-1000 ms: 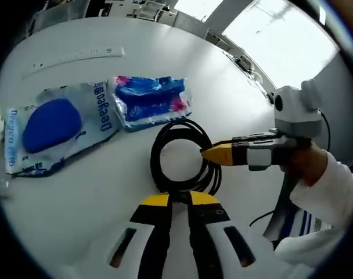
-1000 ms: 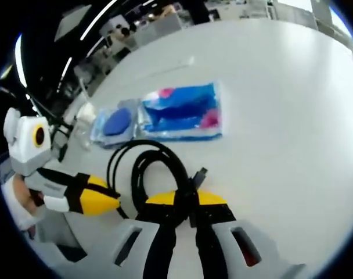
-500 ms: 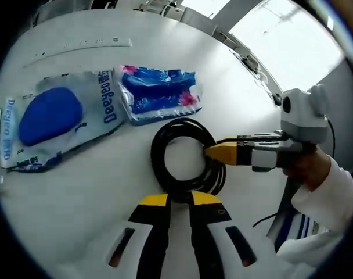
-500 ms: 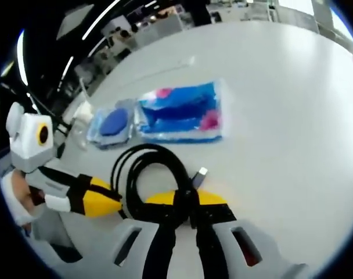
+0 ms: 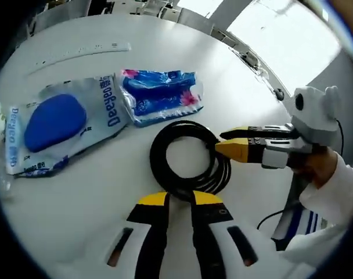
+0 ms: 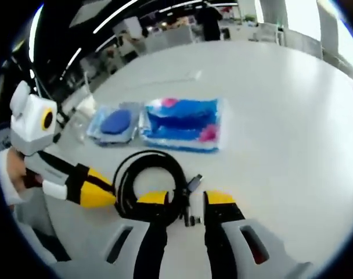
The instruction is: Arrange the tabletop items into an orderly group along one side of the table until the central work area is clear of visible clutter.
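A coiled black cable (image 5: 190,165) lies flat on the round white table (image 5: 182,70), just near of two packets. The far ones are a blue and pink plastic tissue pack (image 5: 160,96) and, to its left in the left gripper view, a clear plastic bag with a blue oval pad inside (image 5: 54,127). These two lie side by side with edges touching, so they already look like the start of an orderly row. The cable seems to be the next item to join it.

The left gripper (image 5: 179,200) rests at the near edge of the coil with its jaws a little apart, one on each side of the loop. Whether they touch the cable is not clear. The right gripper (image 5: 223,142) comes in from the right, and its yellow tips are at the right side of the coil with only a narrow gap between them. In the right gripper view the right gripper (image 6: 185,199) has its jaws open, with the cable strands and the small metal plug (image 6: 194,183) between them, not pinched. Probably both grippers stand at the coil to keep it from unrolling.

The coil is nearly round, so it has no clear long axis. Its plug end points to the far right in the right gripper view. The tissue pack has its long axis running left to right.
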The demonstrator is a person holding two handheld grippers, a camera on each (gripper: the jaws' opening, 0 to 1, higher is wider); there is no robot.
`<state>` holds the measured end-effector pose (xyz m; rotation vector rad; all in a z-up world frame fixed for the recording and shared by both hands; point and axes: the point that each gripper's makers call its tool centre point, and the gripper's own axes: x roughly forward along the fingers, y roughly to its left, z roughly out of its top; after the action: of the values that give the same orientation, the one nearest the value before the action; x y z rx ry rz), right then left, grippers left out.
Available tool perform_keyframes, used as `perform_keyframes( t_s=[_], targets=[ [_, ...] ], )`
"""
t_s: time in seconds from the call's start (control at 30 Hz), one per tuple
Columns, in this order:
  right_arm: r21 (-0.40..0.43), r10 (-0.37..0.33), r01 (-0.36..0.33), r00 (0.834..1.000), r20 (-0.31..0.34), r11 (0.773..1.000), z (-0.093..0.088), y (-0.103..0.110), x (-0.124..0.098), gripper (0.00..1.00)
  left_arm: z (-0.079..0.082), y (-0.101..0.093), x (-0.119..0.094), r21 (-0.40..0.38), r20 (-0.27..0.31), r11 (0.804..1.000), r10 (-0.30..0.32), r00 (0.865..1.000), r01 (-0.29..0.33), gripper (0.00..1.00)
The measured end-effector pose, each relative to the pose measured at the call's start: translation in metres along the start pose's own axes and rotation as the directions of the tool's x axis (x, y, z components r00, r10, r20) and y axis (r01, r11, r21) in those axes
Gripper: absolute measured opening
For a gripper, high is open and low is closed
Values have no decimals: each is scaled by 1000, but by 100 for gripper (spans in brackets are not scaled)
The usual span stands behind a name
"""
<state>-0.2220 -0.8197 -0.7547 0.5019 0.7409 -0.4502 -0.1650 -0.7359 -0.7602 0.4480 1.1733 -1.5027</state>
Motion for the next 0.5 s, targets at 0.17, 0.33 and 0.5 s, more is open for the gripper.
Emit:
perform_keyframes(
  t_s=[0.17, 0.33, 0.5],
  targets=[
    [148, 22, -38, 994, 106, 988, 11, 7, -16, 49, 2, 1, -10, -8, 60, 1000, 3, 998, -2, 22],
    [223, 84, -110, 989, 123, 969, 4, 23, -30, 81, 1, -6, -27, 8, 133, 999, -36, 990, 36, 55],
    [229, 95, -131, 982, 163, 964, 2, 35, -49, 90, 0, 4, -52, -35, 224, 999, -29, 974, 38, 68]
  ],
)
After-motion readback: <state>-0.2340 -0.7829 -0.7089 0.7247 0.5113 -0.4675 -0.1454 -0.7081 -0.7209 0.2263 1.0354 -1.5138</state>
